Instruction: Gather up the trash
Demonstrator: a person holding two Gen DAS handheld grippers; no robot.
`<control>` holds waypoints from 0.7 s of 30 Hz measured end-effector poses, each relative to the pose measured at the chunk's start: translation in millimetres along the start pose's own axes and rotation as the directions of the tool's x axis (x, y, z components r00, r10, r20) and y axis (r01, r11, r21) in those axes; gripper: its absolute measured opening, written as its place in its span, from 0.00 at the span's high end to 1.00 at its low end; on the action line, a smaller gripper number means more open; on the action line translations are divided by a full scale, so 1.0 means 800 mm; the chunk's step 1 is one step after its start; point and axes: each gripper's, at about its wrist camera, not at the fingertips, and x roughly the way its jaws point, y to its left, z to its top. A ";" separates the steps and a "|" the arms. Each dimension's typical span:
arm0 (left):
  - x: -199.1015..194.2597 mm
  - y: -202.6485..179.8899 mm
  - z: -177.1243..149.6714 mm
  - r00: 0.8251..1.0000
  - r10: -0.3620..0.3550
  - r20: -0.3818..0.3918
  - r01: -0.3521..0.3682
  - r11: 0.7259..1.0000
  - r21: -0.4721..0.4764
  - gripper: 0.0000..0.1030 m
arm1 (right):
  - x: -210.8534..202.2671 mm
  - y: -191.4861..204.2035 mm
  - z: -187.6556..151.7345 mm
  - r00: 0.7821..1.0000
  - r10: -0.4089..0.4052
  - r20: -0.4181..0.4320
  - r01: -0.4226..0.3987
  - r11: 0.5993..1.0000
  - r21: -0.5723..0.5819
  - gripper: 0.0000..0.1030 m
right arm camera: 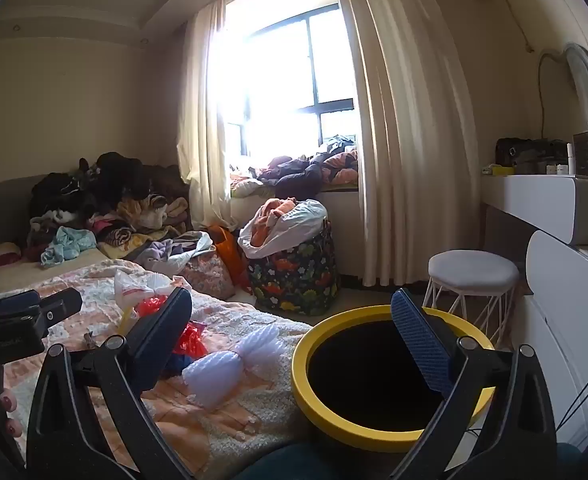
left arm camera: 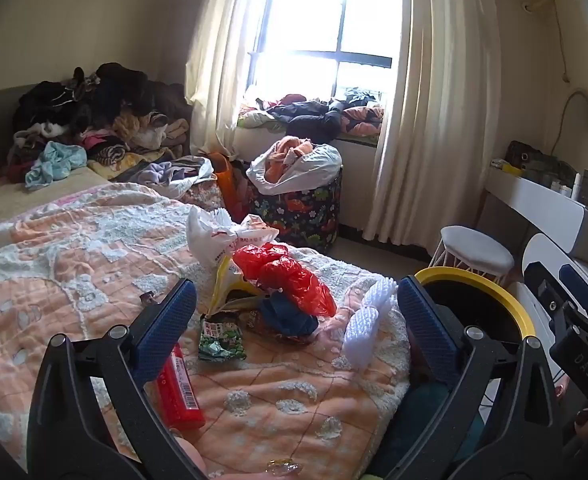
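The bed (left arm camera: 73, 248) takes up most of the room's left side, covered in an orange and white quilt, with clothes heaped at its far end under the window. Beside its near corner, on the floor, stands the yellow-rimmed bin (right arm camera: 374, 432), open and dark inside (nothing can be made out in it).

The trash lies in a loose cluster on the quilt near that corner. Farthest back is a white plastic bag (left arm camera: 217, 236), with a red plastic bag (left arm camera: 294, 276) crumpled just in front of it over something blue. A white foam net sleeve (left arm camera: 368, 316) lies toward the bin side, its long axis running roughly away from the camera. A red box (left arm camera: 179, 392) lies lower left, also lengthwise away from the viewer, and a small green wrapper (left arm camera: 219, 336) sits between it and the red bag.

The left hand-held gripper (left arm camera: 294, 320) hangs over the bed, tilted down a little, jaws spread wide and holding nothing; the cluster lies straight ahead between its fingers. The right hand-held gripper (right arm camera: 289, 344) is likewise wide and empty, pointed more at the bin, with the foam sleeve just left of its line.

So the left one seems nearer the wrappers and bags, while the right is better placed for the foam sleeve and the drop into the bin.
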 end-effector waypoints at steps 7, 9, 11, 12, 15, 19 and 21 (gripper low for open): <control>0.004 -0.002 0.001 1.000 0.002 -0.001 -0.002 1.000 0.003 0.10 | 0.001 -0.002 0.002 1.000 -0.002 0.009 0.002 1.000 0.007 0.06; -0.004 -0.001 0.006 1.000 -0.001 0.011 0.001 1.000 0.002 0.10 | 0.001 -0.003 0.003 1.000 -0.004 0.007 0.004 1.000 0.009 0.06; -0.005 -0.002 0.008 1.000 -0.003 0.011 0.003 1.000 0.000 0.10 | 0.001 -0.003 0.000 1.000 -0.005 0.008 0.005 1.000 0.005 0.06; -0.006 -0.002 0.010 1.000 -0.002 0.010 0.002 1.000 0.000 0.10 | 0.001 -0.004 0.000 1.000 -0.006 0.009 0.006 1.000 0.004 0.06; -0.006 -0.004 0.014 1.000 0.001 0.007 -0.001 1.000 0.002 0.10 | 0.001 -0.006 0.001 1.000 -0.002 0.007 0.001 1.000 0.009 0.06; -0.005 0.000 0.004 1.000 -0.006 0.011 0.006 1.000 0.000 0.10 | 0.001 0.000 0.002 1.000 -0.007 0.006 0.007 1.000 0.007 0.06; -0.005 0.000 0.004 1.000 -0.004 0.012 0.004 1.000 0.001 0.10 | 0.001 -0.001 0.001 1.000 -0.007 0.006 0.007 1.000 0.008 0.06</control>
